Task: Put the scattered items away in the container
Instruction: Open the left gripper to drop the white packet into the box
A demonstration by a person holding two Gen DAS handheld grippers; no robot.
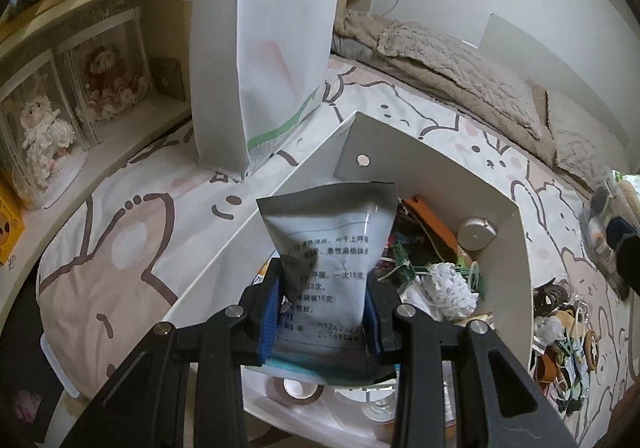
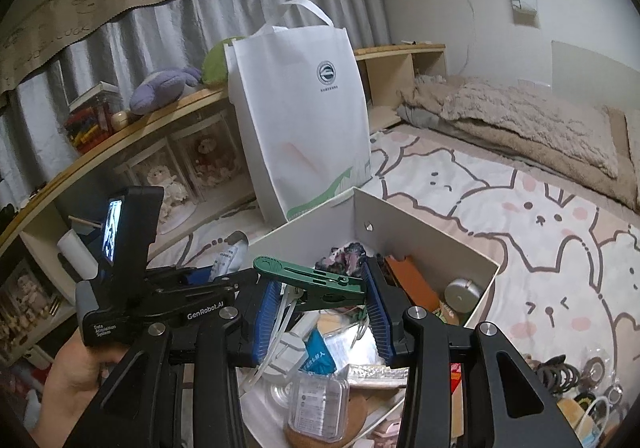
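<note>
My left gripper [image 1: 322, 312] is shut on a grey medicine sachet [image 1: 334, 244] with printed text, held upright over the near edge of the white box [image 1: 516, 248]. My right gripper [image 2: 320, 306] is shut on a green clothes peg [image 2: 310, 280], held crosswise above the same white box [image 2: 424, 224]. The box holds several small items: an orange piece [image 2: 414, 282], a silver round tin [image 2: 462, 294], a clear plastic case [image 2: 318, 402], cables. The left gripper's body [image 2: 132, 280] and the hand holding it show at the left of the right wrist view.
A tall white tote bag [image 2: 304, 119] stands behind the box on the cartoon bedsheet [image 2: 540, 232]. Loose hair ties and trinkets [image 2: 568, 376] lie right of the box. A wooden shelf [image 2: 120, 143] with dolls runs along the left. Folded blankets [image 2: 520, 123] lie at the far right.
</note>
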